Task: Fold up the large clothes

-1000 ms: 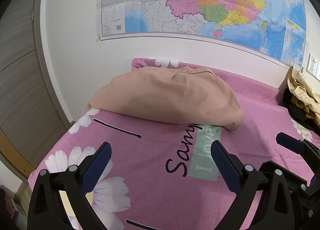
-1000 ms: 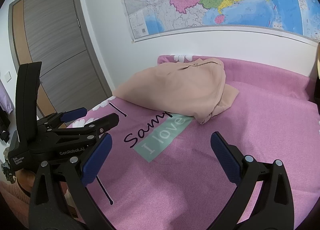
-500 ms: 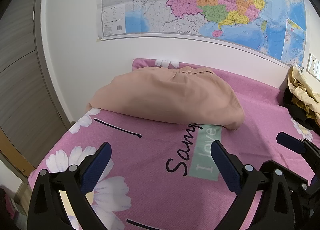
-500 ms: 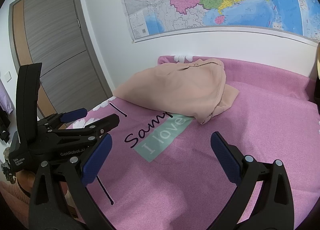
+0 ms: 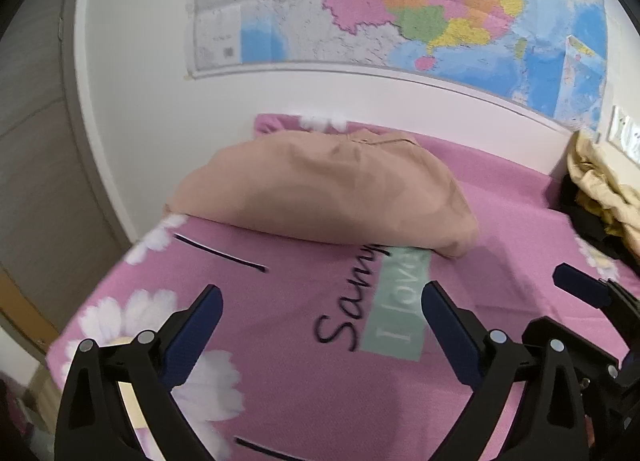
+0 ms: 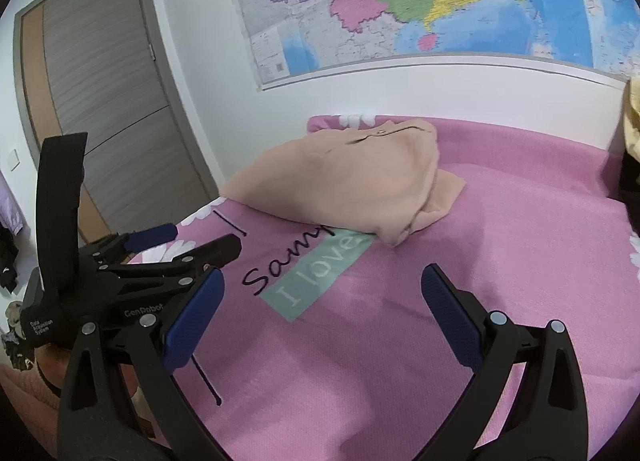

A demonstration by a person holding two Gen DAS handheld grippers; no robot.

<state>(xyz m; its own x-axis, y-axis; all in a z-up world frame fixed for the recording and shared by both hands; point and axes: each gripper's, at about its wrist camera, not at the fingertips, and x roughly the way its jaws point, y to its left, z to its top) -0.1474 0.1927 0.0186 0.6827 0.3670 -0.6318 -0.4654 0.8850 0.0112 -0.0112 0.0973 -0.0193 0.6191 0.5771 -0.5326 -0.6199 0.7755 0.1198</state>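
A folded peach garment [image 5: 320, 193] lay at the far end of the bed [image 5: 500, 189], near the wall under the map [image 5: 400, 1]. The left claw [image 5: 320, 325] and the right claw [image 6: 322, 307] both hung wide open over the pink bedspread [image 6: 460, 253], gripping nothing, well short of the garment.
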